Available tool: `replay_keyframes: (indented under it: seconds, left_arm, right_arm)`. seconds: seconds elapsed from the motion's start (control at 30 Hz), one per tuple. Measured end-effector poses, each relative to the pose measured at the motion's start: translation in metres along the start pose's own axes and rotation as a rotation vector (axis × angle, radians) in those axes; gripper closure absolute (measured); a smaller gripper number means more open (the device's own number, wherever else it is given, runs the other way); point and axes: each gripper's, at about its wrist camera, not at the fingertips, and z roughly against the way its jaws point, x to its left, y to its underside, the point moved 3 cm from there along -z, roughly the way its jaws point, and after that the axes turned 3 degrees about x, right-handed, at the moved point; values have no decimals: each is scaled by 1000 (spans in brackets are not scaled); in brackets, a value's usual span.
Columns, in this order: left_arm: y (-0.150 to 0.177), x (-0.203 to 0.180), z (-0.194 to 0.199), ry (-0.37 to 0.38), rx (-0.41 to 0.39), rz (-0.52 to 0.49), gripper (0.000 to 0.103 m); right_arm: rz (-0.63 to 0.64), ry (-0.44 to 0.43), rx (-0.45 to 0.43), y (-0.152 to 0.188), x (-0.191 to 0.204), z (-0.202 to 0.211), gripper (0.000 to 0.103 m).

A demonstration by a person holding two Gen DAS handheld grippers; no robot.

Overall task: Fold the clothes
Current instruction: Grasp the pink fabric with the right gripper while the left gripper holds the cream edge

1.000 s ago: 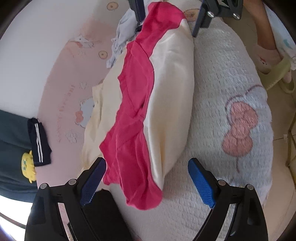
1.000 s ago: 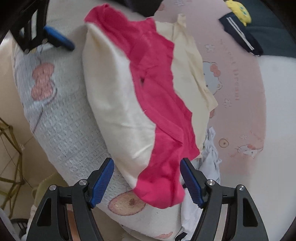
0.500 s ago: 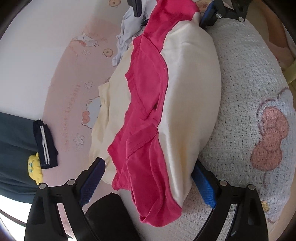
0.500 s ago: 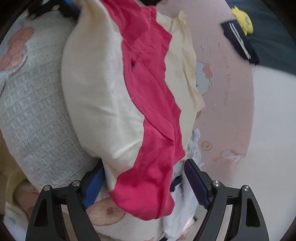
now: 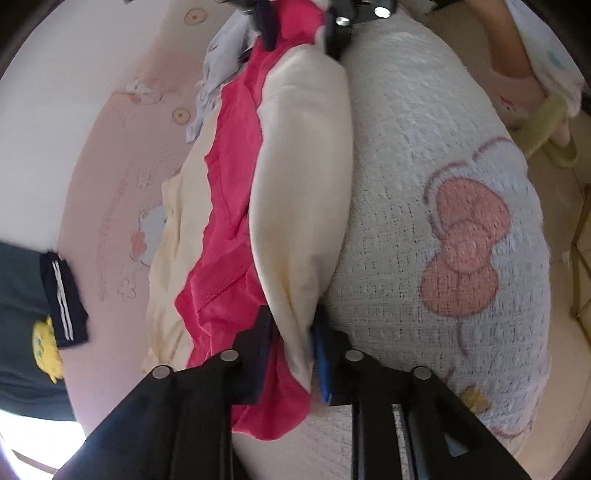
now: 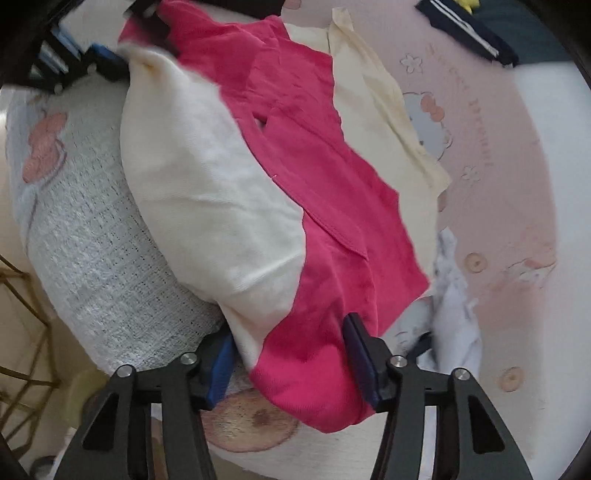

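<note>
A cream and red garment (image 5: 295,184) lies lengthwise along the bed, over the edge of a white knit blanket. My left gripper (image 5: 291,343) is closing on its near end, with its blue pads pinching the cream and red cloth. At the other end my right gripper (image 6: 290,362) is also closing, and bunched cream and red cloth of the garment (image 6: 207,192) fills the gap between its pads. Each wrist view shows the other gripper at the garment's far end: the right gripper (image 5: 299,33) and the left gripper (image 6: 129,37).
The knit blanket (image 5: 424,147) bears a pink bow. A pink printed sheet (image 5: 103,147) lies beyond the garment. A pale crumpled garment (image 6: 454,295) sits beside my right gripper. Dark navy clothes (image 5: 64,295) lie at the sheet's far edge. A person's slippered foot (image 5: 546,125) stands on the floor.
Both grippers moved in over the garment's ends and their jaws came together on the cloth. The left went from wide open to pinched.
</note>
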Motion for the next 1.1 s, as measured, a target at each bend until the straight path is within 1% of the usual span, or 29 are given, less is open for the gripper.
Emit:
replay_keyframes:
  seconds: [0.03, 0.07, 0.1, 0.23, 0.37, 0.47, 0.53, 0.57, 0.63, 0.7, 0.77, 0.83, 0.9, 1.0, 1.1]
  left_arm:
    - [-1, 7, -2, 43, 9, 50, 86]
    - [-2, 13, -3, 85, 19, 93, 86]
    - [-2, 20, -5, 126, 27, 136, 86]
    - [-2, 39, -13, 265, 59, 288, 86]
    - [3, 58, -21, 421, 98, 459, 86]
    - [8, 75, -26, 553, 132, 603, 86]
    - [13, 87, -31, 642, 153, 693, 86]
    - [16, 94, -33, 687, 161, 735, 86]
    - [20, 107, -36, 772, 167, 794, 86]
    - [21, 118, -38, 844, 170, 811, 85]
    - [23, 127, -42, 887, 179, 828, 85]
    - [24, 135, -48, 921, 188, 854, 85]
    - [23, 145, -55, 915, 193, 875, 85]
    - [19, 162, -70, 898, 204, 897, 85]
    - [18, 171, -78, 873, 222, 922, 84]
  right_arm:
    - [-10, -23, -2, 1, 1, 1, 56]
    - [-20, -46, -3, 3, 2, 2, 64]
    - [-34, -67, -3, 3, 2, 3, 67]
    - [-128, -162, 10, 11, 2, 7, 71]
    - [-296, -299, 43, 12, -18, 2, 73]
    - [-426, -394, 67, 11, -35, -1, 80]
    - [-531, -479, 90, 11, -49, -6, 81]
    - [-567, -507, 96, 11, -54, -7, 82]
    - [-645, -576, 111, 12, -65, -8, 82]
    - [-674, -630, 137, 11, -73, -9, 82]
    - [-701, -689, 173, 9, -82, -14, 82]
    - [-756, -765, 217, 6, -94, -24, 82]
    - [-798, -829, 260, 3, -105, -35, 82]
    - [-837, -838, 259, -4, -124, -44, 82]
    - [-915, -857, 250, -8, -141, -56, 82]
